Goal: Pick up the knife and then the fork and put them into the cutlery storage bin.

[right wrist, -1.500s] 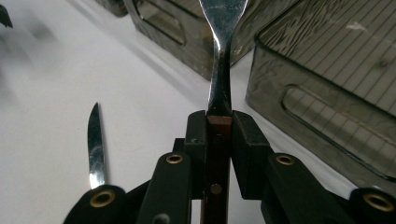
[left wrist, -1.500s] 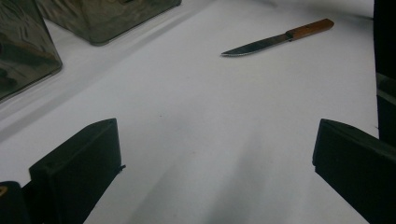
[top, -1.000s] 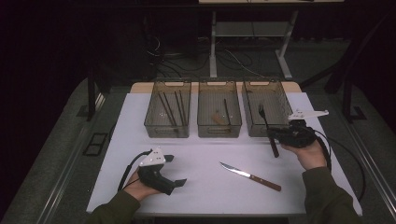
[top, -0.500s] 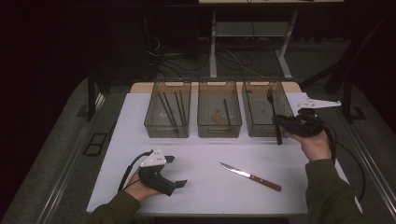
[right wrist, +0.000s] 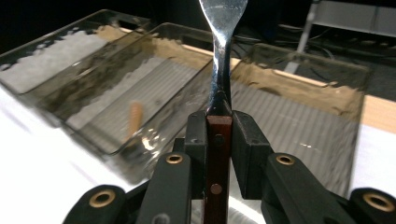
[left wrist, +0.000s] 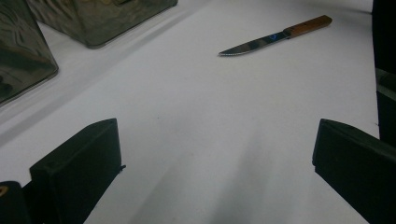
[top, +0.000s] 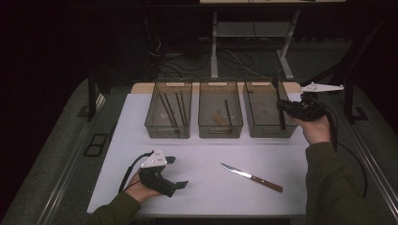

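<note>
Right gripper (right wrist: 218,122) clamps a wood-handled utensil (right wrist: 219,65) by its handle, blade end sticking up, over the right bin (top: 263,117). Left gripper (top: 176,172) rests released on the table (top: 206,187). Risk: thin handle pivots, drops outside bin.

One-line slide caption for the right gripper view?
Right gripper shut on a wooden-handled utensil, held upright above three clear bins.

knife (top: 251,177) on table (top: 206,197) | left bin (top: 168,115): sticks | middle bin (top: 220,116)
</note>
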Motion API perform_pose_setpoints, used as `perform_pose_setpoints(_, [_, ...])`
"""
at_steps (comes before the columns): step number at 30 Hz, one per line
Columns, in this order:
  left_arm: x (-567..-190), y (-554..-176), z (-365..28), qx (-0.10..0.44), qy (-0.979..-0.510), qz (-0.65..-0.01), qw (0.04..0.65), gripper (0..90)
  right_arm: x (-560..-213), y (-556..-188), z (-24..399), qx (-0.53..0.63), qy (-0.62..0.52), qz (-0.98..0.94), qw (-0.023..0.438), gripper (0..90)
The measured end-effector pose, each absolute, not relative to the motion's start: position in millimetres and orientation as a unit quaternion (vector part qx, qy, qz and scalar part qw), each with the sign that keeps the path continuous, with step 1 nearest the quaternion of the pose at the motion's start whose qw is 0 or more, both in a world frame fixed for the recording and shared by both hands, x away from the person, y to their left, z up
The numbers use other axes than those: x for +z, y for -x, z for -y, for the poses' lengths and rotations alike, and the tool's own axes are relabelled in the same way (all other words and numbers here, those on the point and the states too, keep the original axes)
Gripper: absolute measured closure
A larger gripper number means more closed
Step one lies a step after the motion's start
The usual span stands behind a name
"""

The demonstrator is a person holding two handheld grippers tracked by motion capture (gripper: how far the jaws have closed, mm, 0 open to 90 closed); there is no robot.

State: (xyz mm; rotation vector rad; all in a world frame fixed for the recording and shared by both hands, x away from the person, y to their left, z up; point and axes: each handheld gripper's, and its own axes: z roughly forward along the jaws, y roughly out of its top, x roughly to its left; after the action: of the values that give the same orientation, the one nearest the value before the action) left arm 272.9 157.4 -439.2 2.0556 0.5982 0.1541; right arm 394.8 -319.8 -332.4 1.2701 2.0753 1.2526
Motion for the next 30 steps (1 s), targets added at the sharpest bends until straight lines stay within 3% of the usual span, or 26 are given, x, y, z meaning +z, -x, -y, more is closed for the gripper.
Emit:
perform_pose_setpoints(9, [-438.7,-272.7,-157.5,0.062,-0.840,-0.244,0.481,0.2,-334.2,-422.2,328.2,0.421,-0.475,-0.736,0.235,76.9])
perform_pose_setpoints(30, [-438.2,-272.0,-156.8,0.059,-0.841,-0.240,0.481,0.3,-382.4,-441.8,331.3,0.339,-0.510,-0.764,0.205,76.8])
